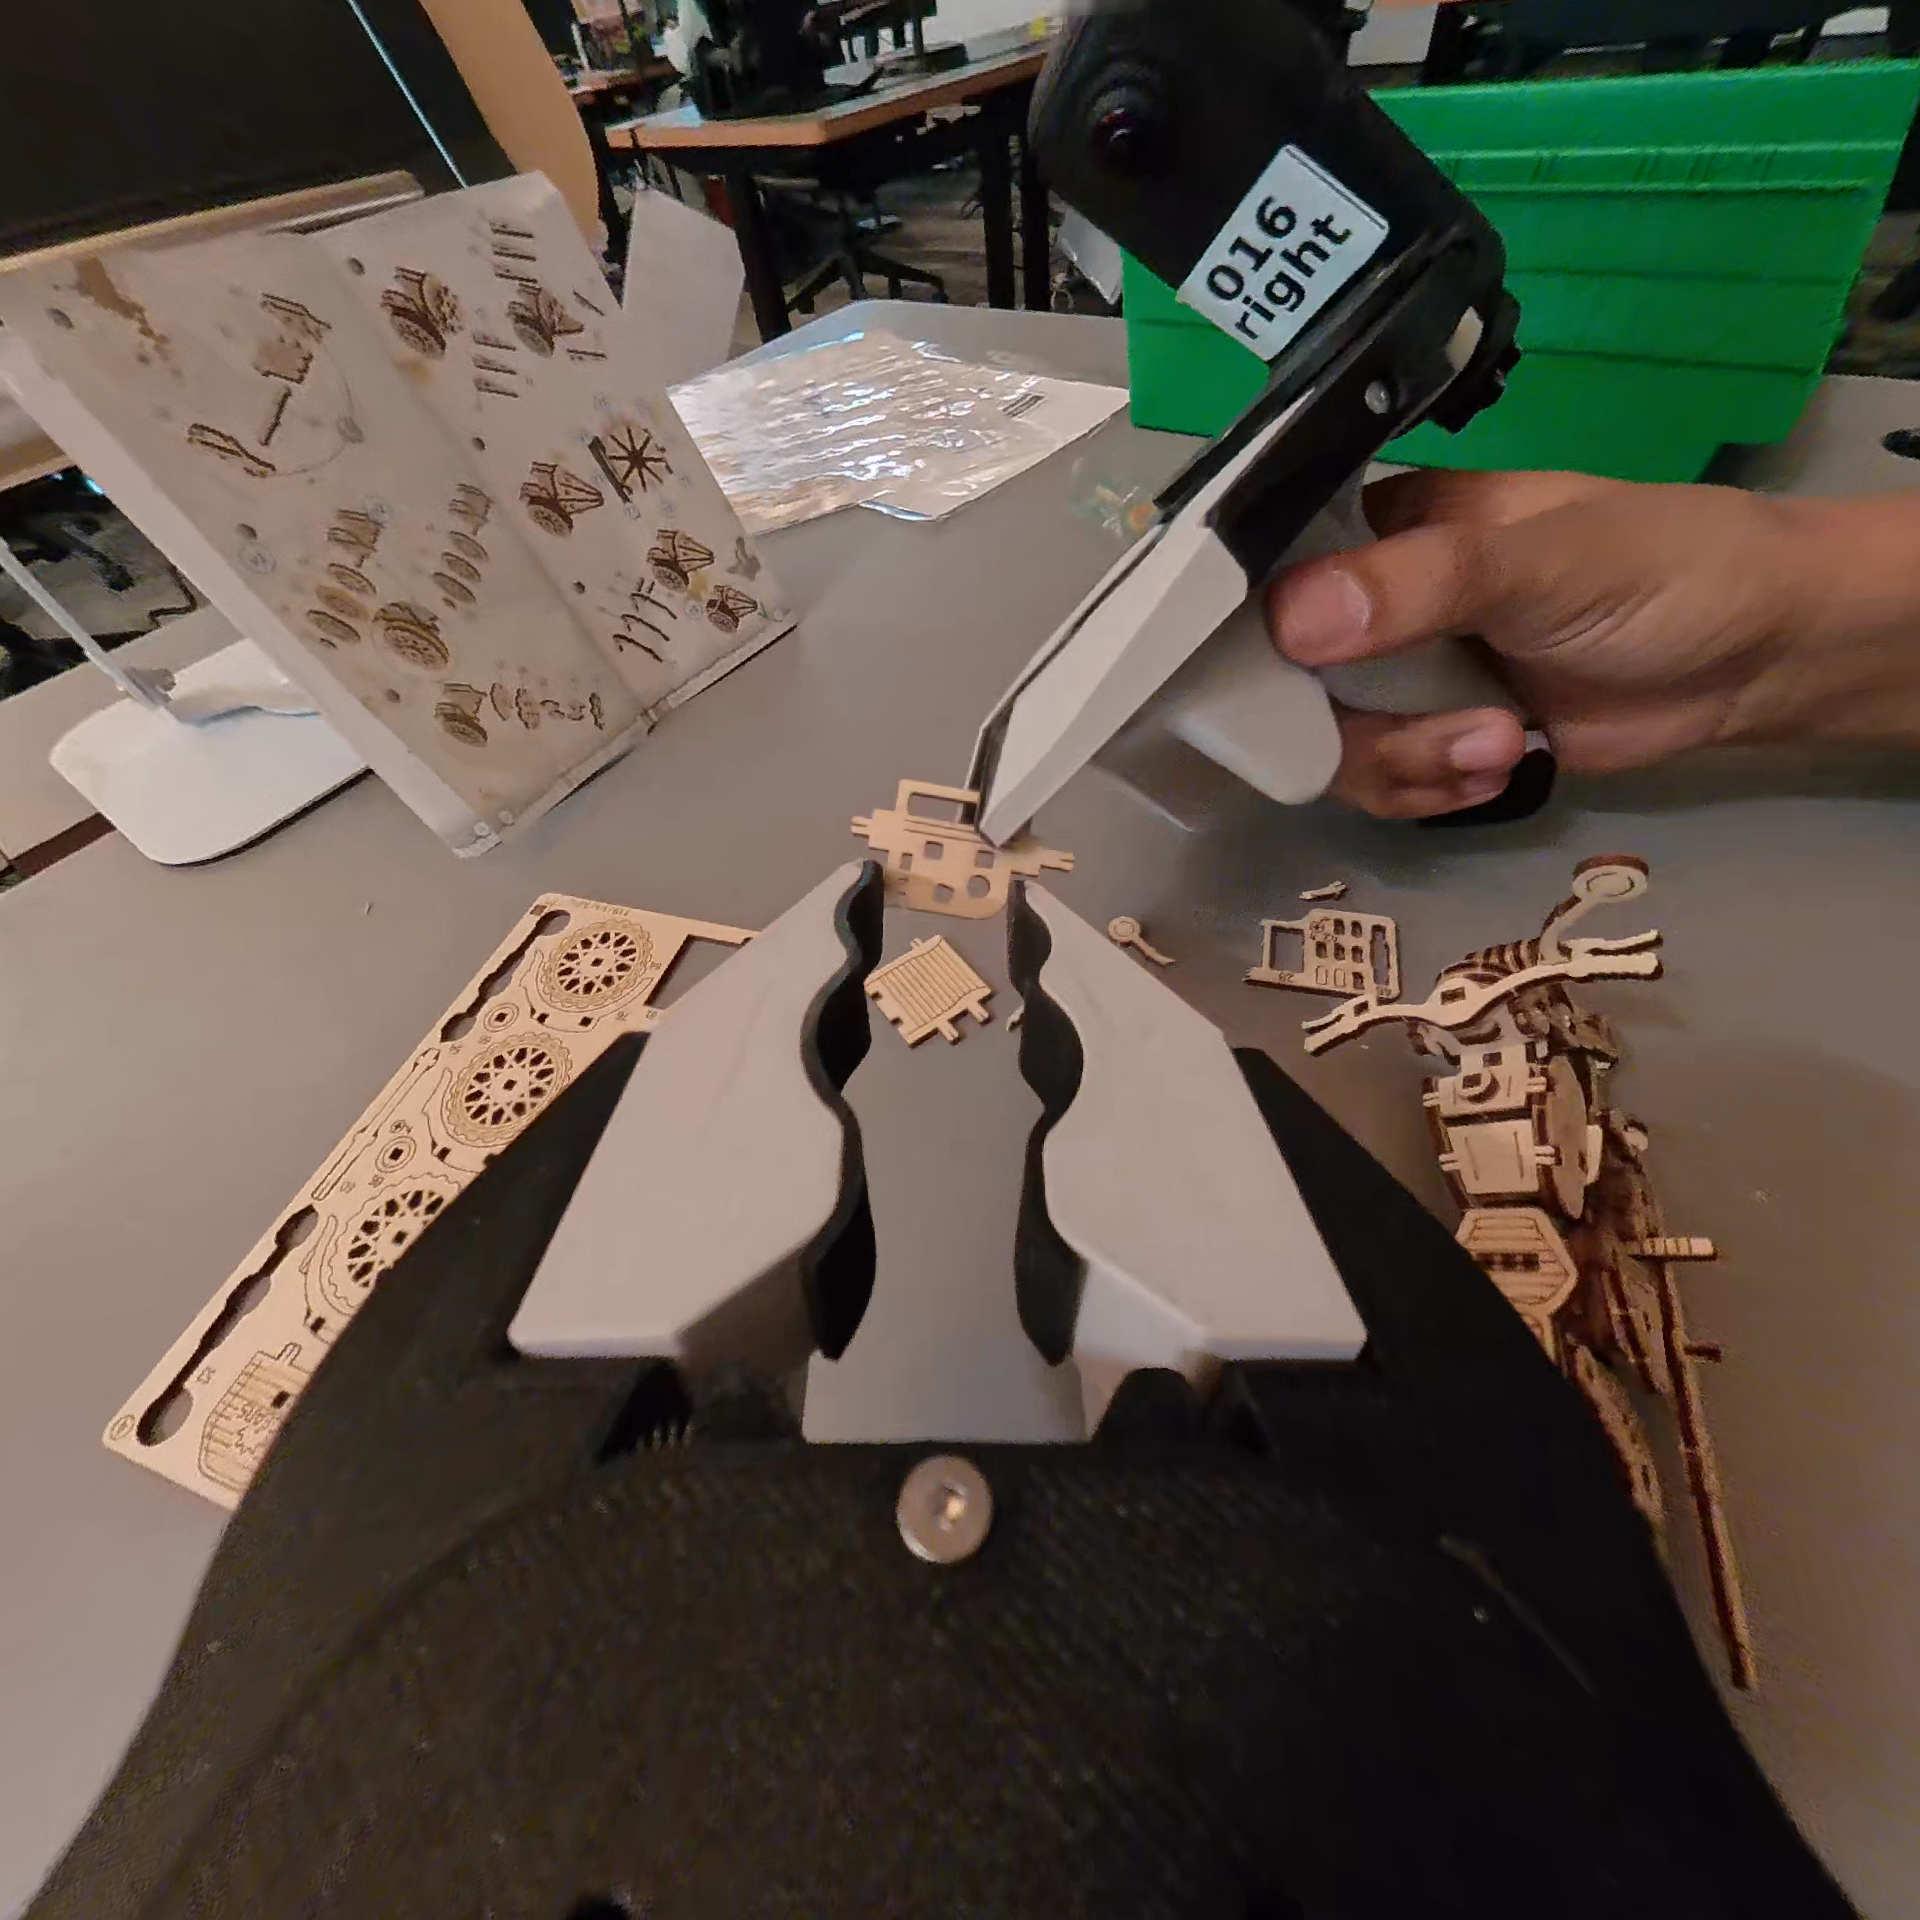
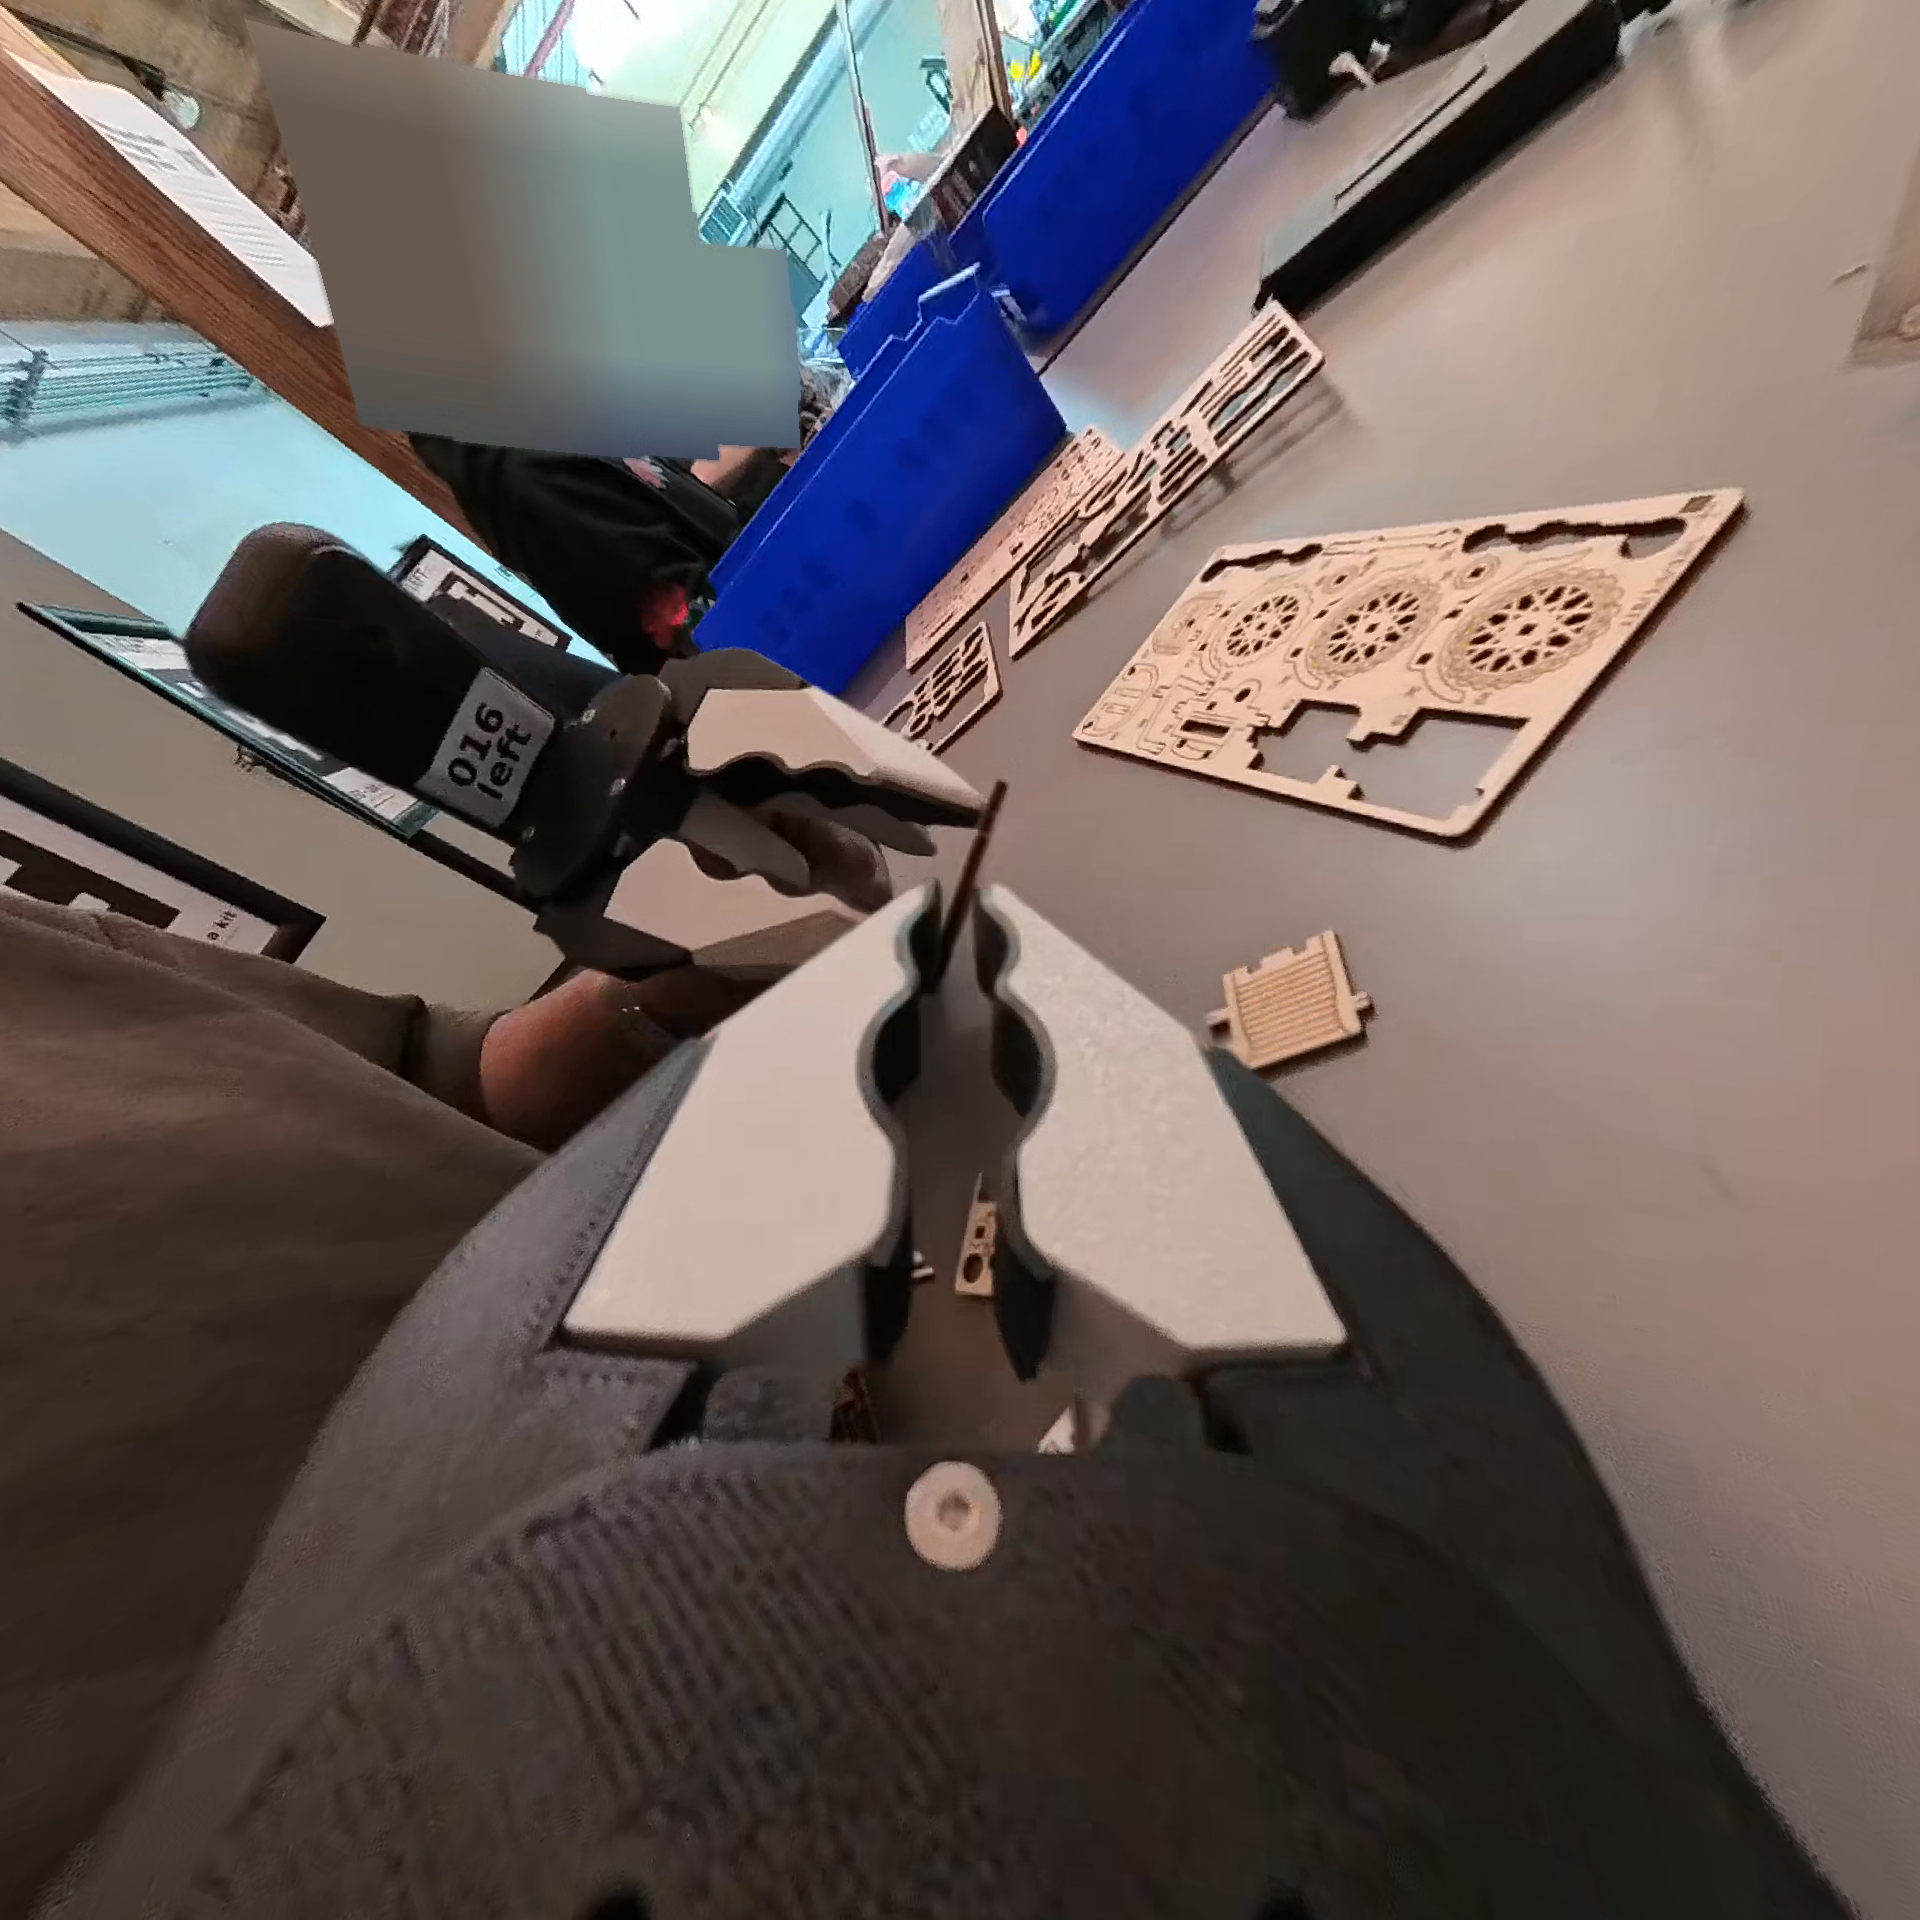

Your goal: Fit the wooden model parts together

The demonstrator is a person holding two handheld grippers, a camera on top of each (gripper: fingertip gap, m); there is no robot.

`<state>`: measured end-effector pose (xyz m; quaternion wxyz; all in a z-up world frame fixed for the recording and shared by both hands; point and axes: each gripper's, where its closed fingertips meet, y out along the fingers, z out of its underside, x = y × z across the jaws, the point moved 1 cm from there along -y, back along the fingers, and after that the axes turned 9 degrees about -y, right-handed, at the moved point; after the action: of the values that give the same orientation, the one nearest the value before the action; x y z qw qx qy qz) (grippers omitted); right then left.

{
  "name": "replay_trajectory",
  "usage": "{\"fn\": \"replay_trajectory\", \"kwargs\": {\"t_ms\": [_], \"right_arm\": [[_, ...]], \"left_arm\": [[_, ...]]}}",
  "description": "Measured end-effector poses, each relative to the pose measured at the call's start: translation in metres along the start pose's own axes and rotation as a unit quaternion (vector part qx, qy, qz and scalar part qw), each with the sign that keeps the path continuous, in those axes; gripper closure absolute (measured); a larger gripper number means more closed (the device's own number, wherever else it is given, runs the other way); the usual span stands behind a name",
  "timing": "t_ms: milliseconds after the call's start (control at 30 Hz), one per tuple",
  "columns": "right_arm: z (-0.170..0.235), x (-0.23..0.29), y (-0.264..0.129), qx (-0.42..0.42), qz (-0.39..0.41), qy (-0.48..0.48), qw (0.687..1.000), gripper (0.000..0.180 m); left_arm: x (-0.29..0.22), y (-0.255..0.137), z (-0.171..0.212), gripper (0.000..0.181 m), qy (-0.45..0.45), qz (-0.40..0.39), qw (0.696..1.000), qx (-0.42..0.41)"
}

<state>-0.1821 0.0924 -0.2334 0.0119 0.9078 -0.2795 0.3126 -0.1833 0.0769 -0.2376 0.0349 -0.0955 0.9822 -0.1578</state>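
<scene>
Right gripper [image 1: 982, 826] pinching a flat wooden piece [image 1: 951, 857] just beyond the parted fingers of the left gripper [image 1: 940, 914].

The right gripper's fingers are closed on the top edge of the flat piece (edge-on in the right wrist view, where it shows as a thin dark strip), holding it upright off the grey table [image 1: 727, 748]. The left gripper is partly open and holds nothing; the piece hangs straight ahead of its tips, long axis crosswise to them, so the left is the nearer free one. The piece is pale laser-cut plywood with square and round holes and side tabs. A small slatted panel [image 1: 928, 987] lies on the table between the left fingers, a half-built motorbike model [image 1: 1527, 1143] to their right, a parts sheet [image 1: 416, 1122] to their left.
</scene>
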Motion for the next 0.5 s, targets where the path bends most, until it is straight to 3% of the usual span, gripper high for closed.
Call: {"fn": "replay_trajectory", "kwargs": {"t_ms": [233, 367, 500], "right_arm": [[-0.003, -0.003, -0.008, -0.013, 0.001, -0.004, 1.000, 0.177], [-0.002, -0.015, -0.015, 0.005, 0.052, -0.049, 0.997, 0.177], [-0.004, -0.020, -0.015, 0.001, 0.073, -0.019, 0.997, 0.177]], "left_arm": [[0.000, 0.001, 0.002, 0.154, -0.037, 0.018, 0.999, -0.008], [0.001, -0.001, -0.005, 0.147, -0.112, 0.047, 0.992, -0.028], [0.010, -0.001, -0.007, 0.143, -0.045, -0.025, 0.998, -0.031]]}}
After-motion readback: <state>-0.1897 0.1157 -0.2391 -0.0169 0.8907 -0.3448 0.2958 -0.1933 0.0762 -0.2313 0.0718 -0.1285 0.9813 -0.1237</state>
